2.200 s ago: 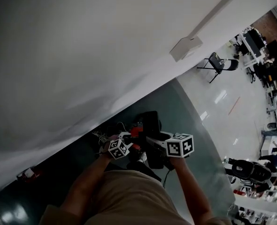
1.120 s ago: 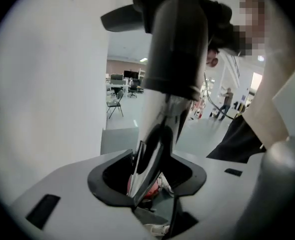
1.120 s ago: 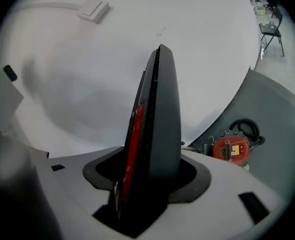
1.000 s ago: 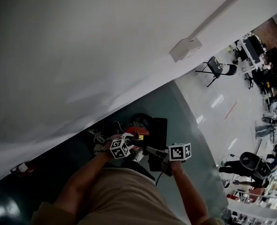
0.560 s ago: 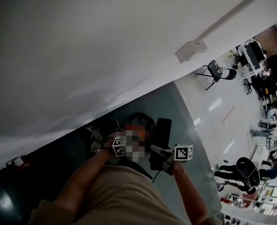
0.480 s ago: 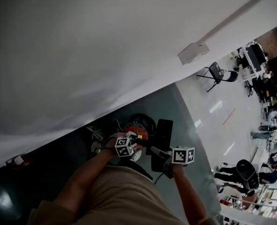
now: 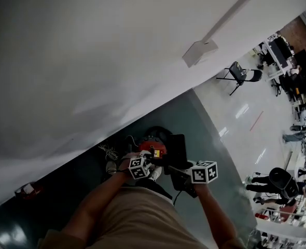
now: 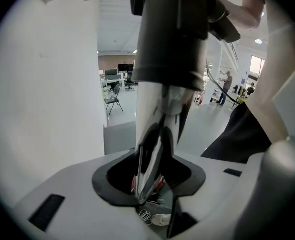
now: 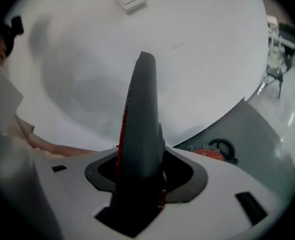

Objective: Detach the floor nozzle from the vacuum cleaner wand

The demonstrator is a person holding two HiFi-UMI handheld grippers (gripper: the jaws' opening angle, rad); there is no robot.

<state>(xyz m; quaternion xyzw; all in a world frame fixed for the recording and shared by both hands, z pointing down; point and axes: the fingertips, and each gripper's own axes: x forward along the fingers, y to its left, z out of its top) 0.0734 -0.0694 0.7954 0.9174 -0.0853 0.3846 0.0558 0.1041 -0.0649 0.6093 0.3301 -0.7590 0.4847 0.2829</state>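
Left gripper (image 8: 150, 189) clamped narrow on the wand (image 8: 155, 129), which runs up past its fingertips. Right gripper (image 9: 137, 194) jaws, just closing, wide on the nozzle (image 9: 140, 119) sticking out beyond them.

The wand (image 8: 150, 164) is mirror-bright polished metal, and the collar (image 8: 170, 34) above it is dark matt plastic. The floor nozzle (image 9: 140, 134) is dark grey plastic with a dull, smooth skin. The pale floor (image 7: 236, 128) is glossy and throws back light; the wall (image 7: 91, 51) is smooth, matt white.
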